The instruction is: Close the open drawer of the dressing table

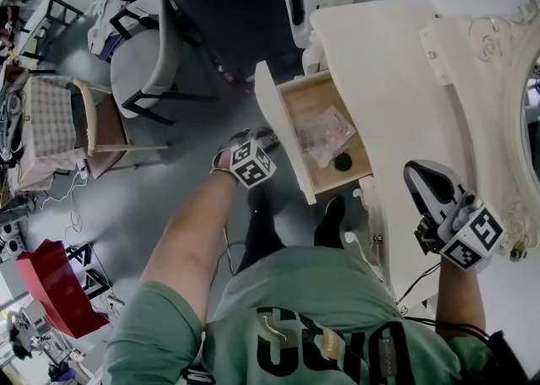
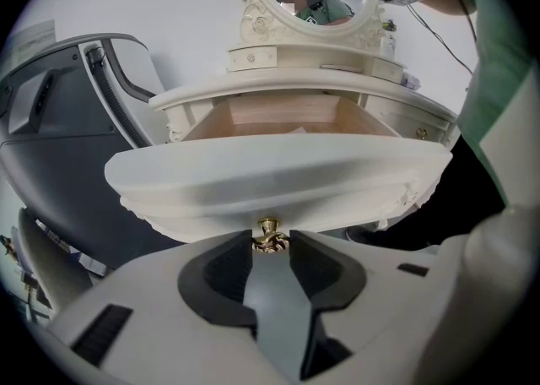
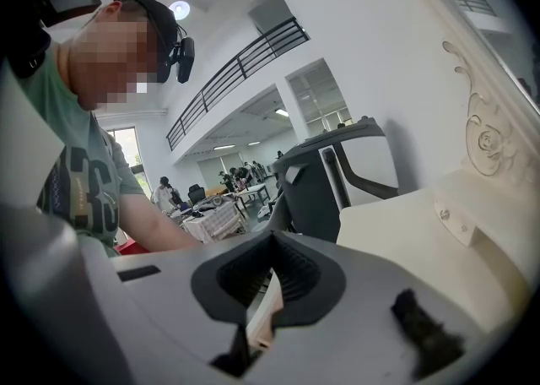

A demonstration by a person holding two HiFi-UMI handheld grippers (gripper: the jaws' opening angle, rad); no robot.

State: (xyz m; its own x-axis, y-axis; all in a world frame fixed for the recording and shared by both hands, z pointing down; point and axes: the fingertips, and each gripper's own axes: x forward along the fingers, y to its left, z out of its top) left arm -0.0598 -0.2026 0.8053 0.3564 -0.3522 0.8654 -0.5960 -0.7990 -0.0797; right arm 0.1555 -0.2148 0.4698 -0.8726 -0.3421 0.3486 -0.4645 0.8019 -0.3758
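Brass knob (image 2: 269,234) pinched in the left gripper (image 2: 270,245), the drawer (image 1: 280,134) of the dressing table (image 1: 396,79) stands pulled out, wanting a straight, level push home; the right gripper (image 3: 272,244) hangs pressed together, empty.

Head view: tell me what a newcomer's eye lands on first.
The open drawer of the cream dressing table stands out at centre, pulled far out with a packet lying inside. The left tongs are closed on its brass knob, while the right tongs hang over the tabletop at right, beside the carved mirror frame.
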